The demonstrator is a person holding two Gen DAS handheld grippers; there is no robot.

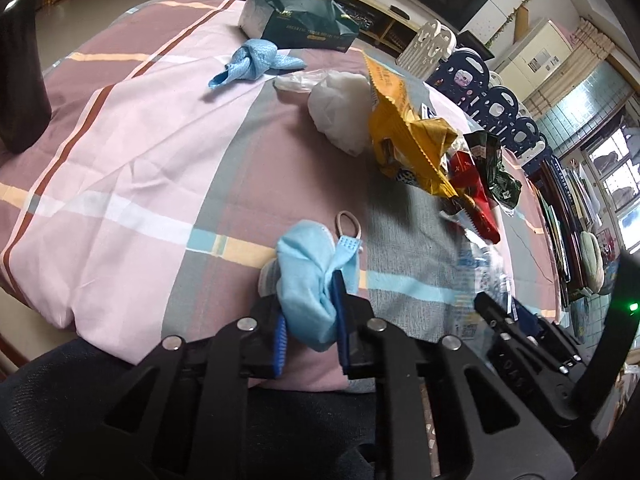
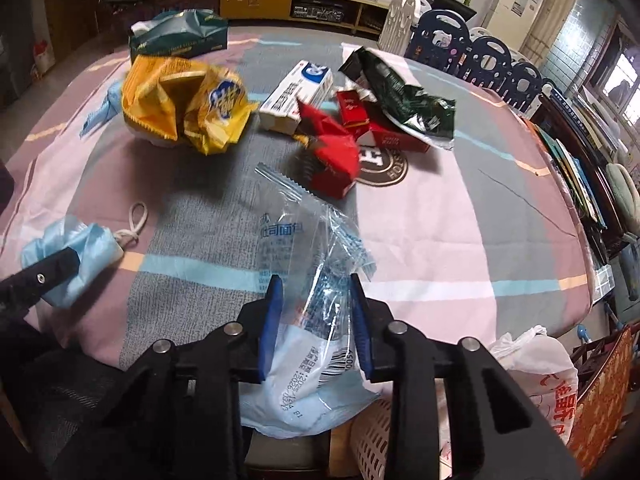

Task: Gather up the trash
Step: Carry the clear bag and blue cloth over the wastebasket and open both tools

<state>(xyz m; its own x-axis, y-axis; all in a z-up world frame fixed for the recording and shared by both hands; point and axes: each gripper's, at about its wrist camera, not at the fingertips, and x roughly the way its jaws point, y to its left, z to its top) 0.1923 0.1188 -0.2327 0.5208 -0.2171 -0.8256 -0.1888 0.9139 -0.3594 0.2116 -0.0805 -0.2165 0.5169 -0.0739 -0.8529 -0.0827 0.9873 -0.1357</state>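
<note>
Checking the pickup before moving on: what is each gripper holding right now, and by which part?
Left gripper: crumpled blue face mask, pinched at its bunched near end. Right gripper: clear plastic bread wrapper, clamped around its gathered middle.

- A crumpled light-blue face mask [image 1: 310, 280], its ear loop at 12 o'clock, sits pinched at the tabletop's near edge.
- A clear printed plastic wrapper [image 2: 308, 280] stands crinkled, also pinched.
- A yellow snack bag [image 2: 184, 104] lies crumpled at 11 o'clock.
- Red packets [image 2: 334, 152] and a dark green wrapper [image 2: 404, 100] lie heaped at 1 o'clock.
</note>
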